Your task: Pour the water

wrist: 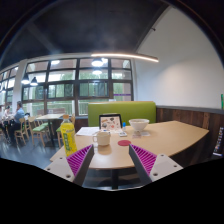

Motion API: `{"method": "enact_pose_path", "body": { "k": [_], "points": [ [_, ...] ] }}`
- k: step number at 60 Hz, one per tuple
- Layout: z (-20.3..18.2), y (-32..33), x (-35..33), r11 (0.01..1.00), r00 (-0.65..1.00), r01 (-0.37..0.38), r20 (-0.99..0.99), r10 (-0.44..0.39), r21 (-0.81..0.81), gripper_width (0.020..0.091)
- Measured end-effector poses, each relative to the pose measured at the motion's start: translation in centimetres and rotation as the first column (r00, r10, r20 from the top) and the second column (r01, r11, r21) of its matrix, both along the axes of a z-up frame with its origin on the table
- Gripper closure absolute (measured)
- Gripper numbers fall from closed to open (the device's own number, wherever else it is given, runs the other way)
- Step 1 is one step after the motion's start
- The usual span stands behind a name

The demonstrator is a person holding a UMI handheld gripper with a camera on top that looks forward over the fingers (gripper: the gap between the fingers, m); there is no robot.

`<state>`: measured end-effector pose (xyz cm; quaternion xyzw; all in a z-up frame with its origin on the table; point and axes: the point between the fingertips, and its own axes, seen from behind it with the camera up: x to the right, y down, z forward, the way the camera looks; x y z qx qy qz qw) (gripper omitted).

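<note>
Setting: café-style room with a wall of large windows, a green booth seat [120,110] beyond the table, and a strip light [125,57] overhead.
Table: light wooden round table [170,135], carrying everything the task seems to need, grouped near its middle.
Cup: pale cup [103,138] stands upright just ahead of the fingers, roughly on the line between them; likely the vessel to pour into or from, though its contents cannot be read.
Carton: yellow carton [68,133] upright, near the left finger's far side, apart from the cup.
Bowl: white bowl [139,125] further back, beyond the cup, well clear of the fingers.
Coaster: small red disc [124,143] lies flat beside the cup.
Gripper: gripper [112,160] spread wide, nothing held; magenta pads [79,160] face inward with a clear gap between them.
Pose: held level, low, pointed straight across the tabletop at the cup; it sits short of the cup, not around it.
Why so: upright, separated items leave room for a side-on grasp; wide fingers suit taking the cup.
Stage, judged: approach only; no grasp, no pour yet.
</note>
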<state>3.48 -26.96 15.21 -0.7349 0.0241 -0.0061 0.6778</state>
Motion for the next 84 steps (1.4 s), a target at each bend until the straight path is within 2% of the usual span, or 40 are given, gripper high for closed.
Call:
{"method": "enact_pose_path", "body": {
  "k": [11,19,36,40,48,61,62,63,66,72,73,75,76,84],
  "points": [
    [-0.5,0.4,-0.3,1.000,1.000,-0.024,0.005,0.025,-0.010,0.0297],
    [-1.1,0.7,-2.7,0.996,0.996,-0.081,0.028,0.081,-0.023,0.0284],
    [-3.1,6.6,-12.9,0.970,0.971,-0.233,0.028,0.235,-0.065,0.0282],
    [-3.7,9.1,-16.4,0.967,0.968,-0.245,0.034,0.247,-0.065,0.0280],
    [-4.3,14.8,-19.9,0.974,0.975,-0.216,0.044,0.219,-0.063,0.0280],
    [-4.6,23.4,-21.2,0.996,0.992,-0.090,0.082,0.092,-0.027,0.0283],
    [-4.7,23.9,-21.3,0.996,0.993,-0.084,0.078,0.086,-0.024,0.0303],
    [-4.7,24.4,-21.4,0.996,0.994,-0.083,0.074,0.084,-0.022,0.0289],
    [-5.3,25.2,-21.2,0.997,0.995,-0.064,0.077,0.066,-0.032,0.0656],
    [-5.4,26.5,-21.0,0.997,0.992,-0.077,0.105,0.075,0.017,0.0689],
    [-5.4,26.5,-21.1,0.996,0.991,-0.083,0.110,0.081,0.019,0.0728],
    [-5.4,26.4,-21.5,0.995,0.989,-0.099,0.111,0.096,0.018,0.0729],
    [-5.4,26.4,-21.5,0.994,0.988,-0.105,0.117,0.102,0.019,0.0773],
    [-5.3,26.8,-21.8,0.991,0.986,-0.131,0.101,0.129,0.008,0.0802]
  ]
}}
